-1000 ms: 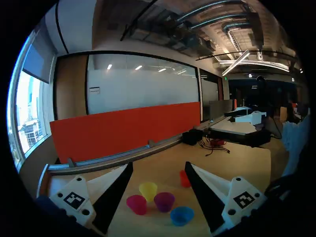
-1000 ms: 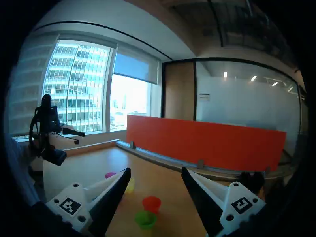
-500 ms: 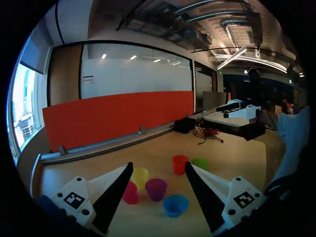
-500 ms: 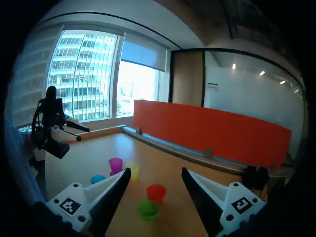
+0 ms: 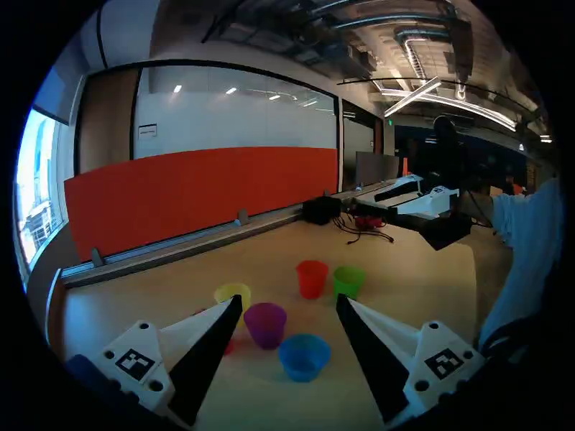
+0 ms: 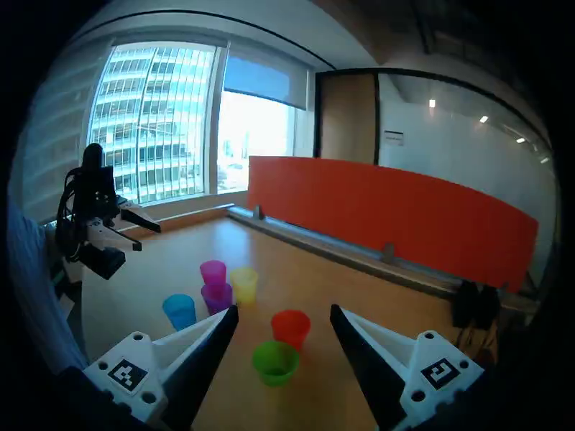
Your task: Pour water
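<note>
- Six small plastic cups stand upright in a loose bunch on the light wooden table (image 5: 431,287). I can't tell which of them has water in it, if any.
- Left gripper view: the left gripper (image 5: 286,305) is spread wide with nothing in it, hanging over the near side of the bunch.
- The purple plastic cup (image 5: 264,323) and the blue plastic cup (image 5: 304,355) sit right in the gap between its fingers, with blue the nearer one.
- The yellow plastic cup (image 5: 232,293) is just left of purple. A pink plastic cup (image 5: 228,347) peeks out from behind the left finger. The red plastic cup (image 5: 312,278) and green plastic cup (image 5: 348,280) stand side by side farther off.
- Far right in that view, the right gripper (image 5: 374,202) is up over the table, held by someone in a pale sleeve (image 5: 528,237).
- Right gripper view: the right gripper (image 6: 284,310) is gaping and empty too.
- The green plastic cup (image 6: 275,361) is dead ahead and nearest, with the red plastic cup (image 6: 290,328) just behind it. Both sit between the fingers.
- Yellow, purple, pink and blue sit off to the left, on the side nearer the left gripper (image 6: 147,238).
- My read: right is nearer green and red, left is nearer blue and purple. The cups' long axis is vertical, so a grab should come in from the side.
</note>
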